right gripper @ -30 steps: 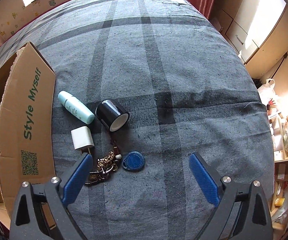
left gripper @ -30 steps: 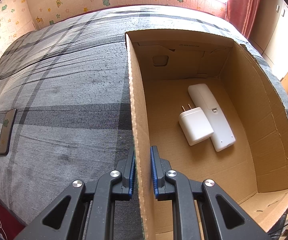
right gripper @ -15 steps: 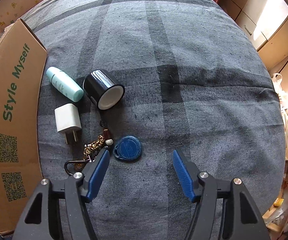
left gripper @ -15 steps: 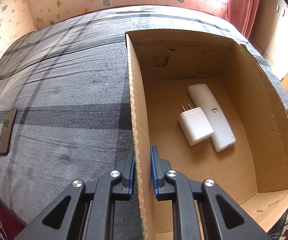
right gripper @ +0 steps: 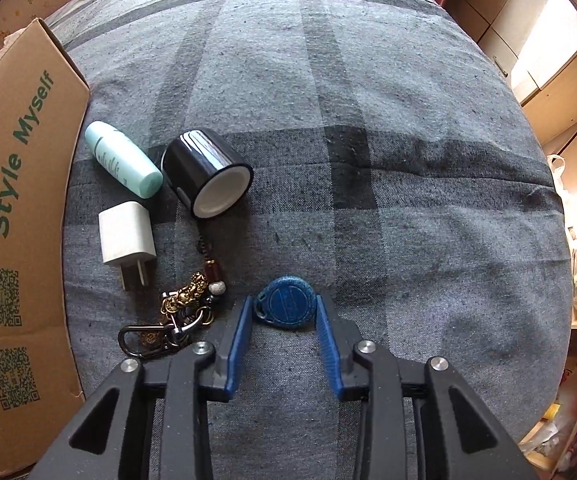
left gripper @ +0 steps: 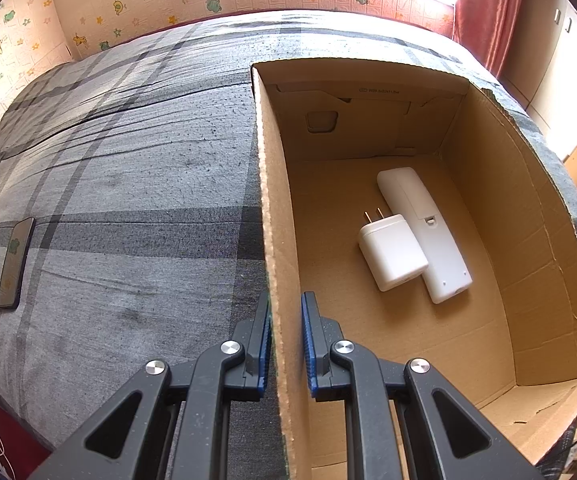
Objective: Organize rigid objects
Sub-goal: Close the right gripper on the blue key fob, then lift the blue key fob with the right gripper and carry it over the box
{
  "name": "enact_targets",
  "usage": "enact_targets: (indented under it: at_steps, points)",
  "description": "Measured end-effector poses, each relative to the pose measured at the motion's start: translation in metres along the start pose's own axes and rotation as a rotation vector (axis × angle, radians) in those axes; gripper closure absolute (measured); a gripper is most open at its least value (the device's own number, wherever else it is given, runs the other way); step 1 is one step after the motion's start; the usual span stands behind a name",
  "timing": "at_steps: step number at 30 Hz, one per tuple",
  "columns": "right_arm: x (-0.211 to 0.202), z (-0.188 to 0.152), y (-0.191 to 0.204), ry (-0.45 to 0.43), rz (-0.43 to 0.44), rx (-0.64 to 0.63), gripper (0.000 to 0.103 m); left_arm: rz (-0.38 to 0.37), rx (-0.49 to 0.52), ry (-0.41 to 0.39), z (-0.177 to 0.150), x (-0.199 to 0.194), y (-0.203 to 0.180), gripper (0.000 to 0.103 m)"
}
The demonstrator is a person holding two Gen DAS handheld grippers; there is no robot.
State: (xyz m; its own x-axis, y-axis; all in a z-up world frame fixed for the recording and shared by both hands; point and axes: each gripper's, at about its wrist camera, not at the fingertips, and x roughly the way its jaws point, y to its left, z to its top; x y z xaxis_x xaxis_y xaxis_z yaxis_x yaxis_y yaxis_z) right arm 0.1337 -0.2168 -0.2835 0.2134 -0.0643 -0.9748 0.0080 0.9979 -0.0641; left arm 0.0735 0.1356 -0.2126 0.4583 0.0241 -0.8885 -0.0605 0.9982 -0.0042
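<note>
While the left claw (left gripper: 286, 340) is kept pinched on the near wall of the box (left gripper: 278, 240), exactly as it was a second ago, the change is found at the right claw (right gripper: 284, 312). A second ago its jaws were spread wide above the bed (right gripper: 368, 120), with the loose things lying ahead of them; since then it has been lowered, and its jaws have just been closing around the blue tag (right gripper: 288, 306). Now the tag is seen between the two blue pads, which appear to touch its edges on both sides, so it is judged to be pinched, although it is not yet lifted and lies on the bed. For the task this is read as the beginning of one more transfer: the tag is probably meant to be carried to the box, which is held steady for that purpose. Inside the box a white charger (left gripper: 392, 256) and a white remote (left gripper: 424, 236) are already placed, touching each other. Beside the tag, a keychain (right gripper: 180, 312) with a carabiner is lying very near the left pad, and it cannot be told whether the two are joined; if they are, both could be dragged up together. Further up the bed, another charger (right gripper: 126, 236), a mint bottle (right gripper: 122, 158) and a roll of black tape (right gripper: 206, 174) are waiting just beside the outer wall of the box. On the other side of the box, well apart, a phone (left gripper: 14, 264) is left on the bed.
</note>
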Motion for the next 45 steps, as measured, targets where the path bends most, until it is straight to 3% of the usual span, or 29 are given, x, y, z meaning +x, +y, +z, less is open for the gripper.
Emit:
enact_targets:
  at_steps: [27, 45]
  points:
    - [-0.081, -0.01, 0.024, -0.087, -0.03, -0.066, 0.069, 0.001, 0.001, 0.002, 0.002, -0.001, 0.0, 0.088]
    - [-0.145, 0.001, 0.063, -0.188, 0.02, -0.158, 0.069, 0.0, 0.002, 0.005, 0.003, 0.0, -0.001, 0.088]
